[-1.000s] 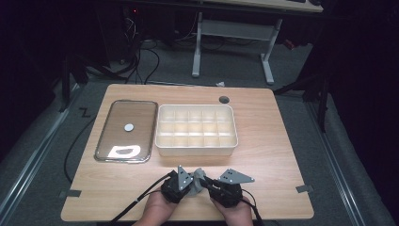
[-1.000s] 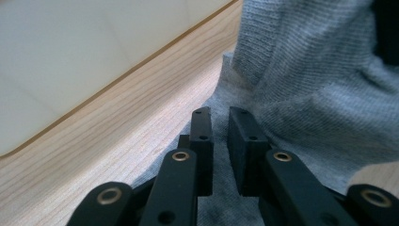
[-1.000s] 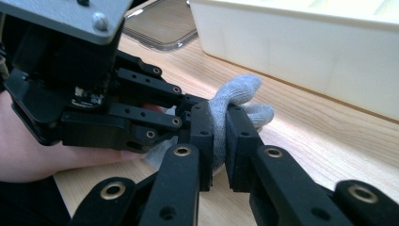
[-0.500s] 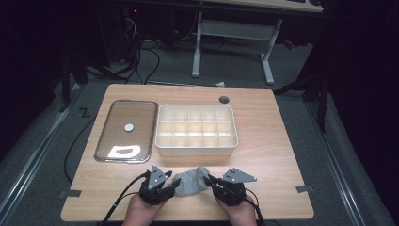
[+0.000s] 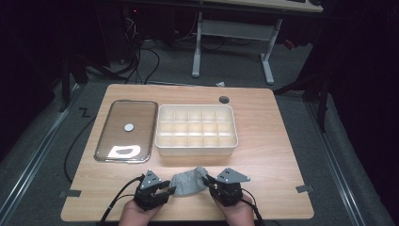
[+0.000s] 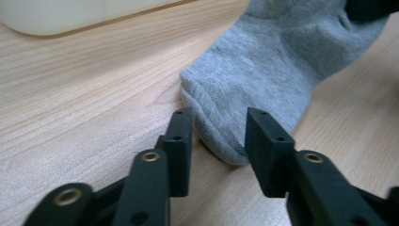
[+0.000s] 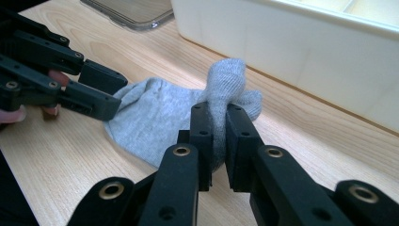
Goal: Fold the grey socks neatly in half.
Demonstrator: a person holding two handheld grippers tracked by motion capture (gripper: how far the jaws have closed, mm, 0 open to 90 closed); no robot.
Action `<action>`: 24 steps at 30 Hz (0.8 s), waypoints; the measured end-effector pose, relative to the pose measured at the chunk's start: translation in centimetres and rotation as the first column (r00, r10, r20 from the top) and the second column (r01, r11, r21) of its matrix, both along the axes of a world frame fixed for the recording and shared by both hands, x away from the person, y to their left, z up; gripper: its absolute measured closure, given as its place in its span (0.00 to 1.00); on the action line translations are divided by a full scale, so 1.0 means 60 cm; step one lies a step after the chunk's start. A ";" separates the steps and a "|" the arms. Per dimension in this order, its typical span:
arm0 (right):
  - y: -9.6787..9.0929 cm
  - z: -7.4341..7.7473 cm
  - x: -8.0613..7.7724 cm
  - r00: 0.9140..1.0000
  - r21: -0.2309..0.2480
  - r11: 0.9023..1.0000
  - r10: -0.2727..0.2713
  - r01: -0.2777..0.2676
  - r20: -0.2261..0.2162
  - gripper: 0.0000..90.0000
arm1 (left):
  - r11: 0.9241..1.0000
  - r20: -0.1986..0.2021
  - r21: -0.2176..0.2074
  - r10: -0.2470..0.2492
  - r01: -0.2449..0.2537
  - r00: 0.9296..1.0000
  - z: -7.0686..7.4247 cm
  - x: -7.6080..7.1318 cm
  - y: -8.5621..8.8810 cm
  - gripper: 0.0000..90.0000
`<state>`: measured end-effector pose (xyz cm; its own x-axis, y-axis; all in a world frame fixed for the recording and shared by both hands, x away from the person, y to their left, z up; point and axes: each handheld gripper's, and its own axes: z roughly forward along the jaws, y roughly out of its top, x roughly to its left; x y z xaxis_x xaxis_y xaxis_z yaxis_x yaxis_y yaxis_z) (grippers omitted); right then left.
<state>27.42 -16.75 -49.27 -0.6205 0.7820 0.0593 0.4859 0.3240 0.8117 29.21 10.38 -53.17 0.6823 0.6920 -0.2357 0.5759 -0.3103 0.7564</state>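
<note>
Here, item by item.

High view: one grey sock (image 5: pixel 188 181) lies on the near part of the wooden table (image 5: pixel 273 155), just in front of the white divided box (image 5: pixel 196 130). The left gripper (image 5: pixel 170 190) sits at the sock's left end, the right gripper (image 5: pixel 207 181) at its right end. A clear lid (image 5: pixel 126 131) lies flat beside the box, to its left. Nothing stands between sock and box.

Left gripper view: jaws parted, having just been closing, with the sock's edge (image 6: pixel 221 136) between them; the pads do not yet press the cloth. The sock rests flat on the wood here.

Right gripper view: jaws clenched on a pinched-up fold of the sock (image 7: pixel 225 89), which rises in a small peak above them. The box wall (image 7: pixel 301 52) stands close behind; the lid's corner (image 7: pixel 136 14) shows farther off.

Handling, as a judgement: light, soft, limp knit; not fragile, not slippery. It will sag and bunch wherever it is unsupported, so a hold at each end, on a doubled edge, should serve best. The box's near wall looks like the only obstacle to a lift forward.
</note>
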 end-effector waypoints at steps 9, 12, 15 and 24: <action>0.012 0.007 0.000 1.000 -0.047 0.999 0.000 0.001 0.014 0.93 | 0.999 0.002 -0.025 0.048 -0.048 0.999 -0.001 0.015 -0.004 0.94; 0.018 0.008 0.001 1.000 -0.057 0.998 0.001 0.000 0.017 0.93 | 0.998 0.010 -0.033 0.053 -0.052 0.999 -0.003 0.014 -0.005 0.94; 0.025 0.008 0.002 1.000 -0.067 0.998 0.006 -0.004 0.017 0.94 | 0.998 0.016 -0.036 0.050 -0.050 0.999 -0.004 0.013 -0.004 0.94; 0.053 0.003 0.005 0.999 -0.121 0.992 0.029 -0.026 0.024 0.94 | 0.999 0.027 -0.032 0.036 -0.035 0.999 -0.005 0.009 -0.006 0.93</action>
